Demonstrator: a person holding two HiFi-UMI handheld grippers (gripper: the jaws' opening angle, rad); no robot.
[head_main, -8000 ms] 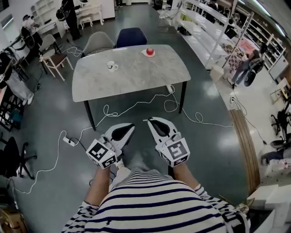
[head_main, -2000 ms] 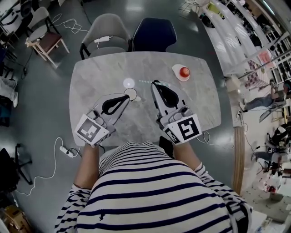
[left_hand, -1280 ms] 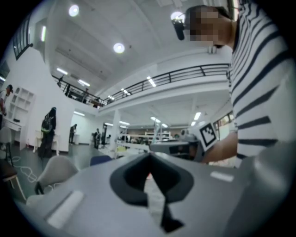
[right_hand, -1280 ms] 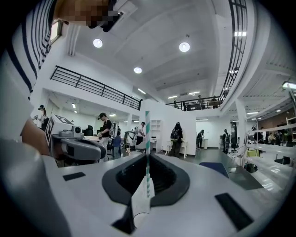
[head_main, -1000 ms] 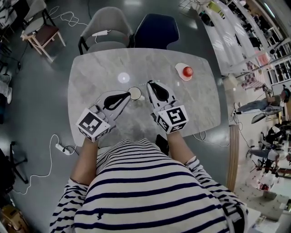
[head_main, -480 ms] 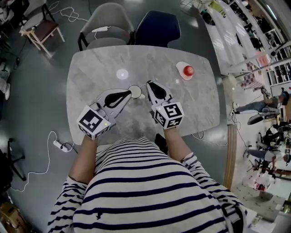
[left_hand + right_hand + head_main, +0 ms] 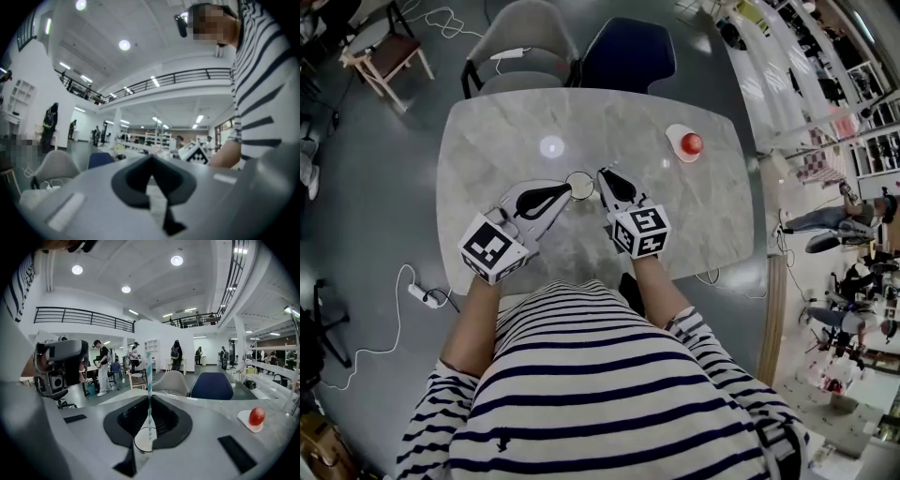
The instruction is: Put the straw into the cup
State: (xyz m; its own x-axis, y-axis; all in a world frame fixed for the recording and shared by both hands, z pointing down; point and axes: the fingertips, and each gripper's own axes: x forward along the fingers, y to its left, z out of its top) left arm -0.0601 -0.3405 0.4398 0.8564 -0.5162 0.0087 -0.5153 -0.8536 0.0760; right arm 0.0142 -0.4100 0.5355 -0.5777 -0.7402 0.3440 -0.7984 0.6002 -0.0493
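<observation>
**Straw's lined up over the cup, right gripper has it**

So the right gripper (image 7: 150, 397) is the one doing the work here. Its jaws are pinched together on the striped straw (image 7: 149, 390), which stands pretty much bolt upright, long axis vertical. The cup (image 7: 144, 442) sits on the table (image 7: 487, 141) directly under the jaw tips, and the straw's bottom end is right at the cup's mouth. I honestly can't tell if the tip is already past the rim or just above it. Either way, the move that's left looks like straight down, no sideways shuffle needed.

The left gripper (image 7: 151, 158) has its jaws closed with nothing between them. In the head view it's parked just beside the cup on the person's left, tips nearly touching it. The right one is clearly the one that matters.

Versus the frame from 8 seconds back: there the person stood well short of the table with both grippers out over the floor and the cup far off on the tabletop. Now both grippers are over the table and flank the cup. Compared with half a second ago, the right gripper has crept in a touch closer to the cup.
</observation>
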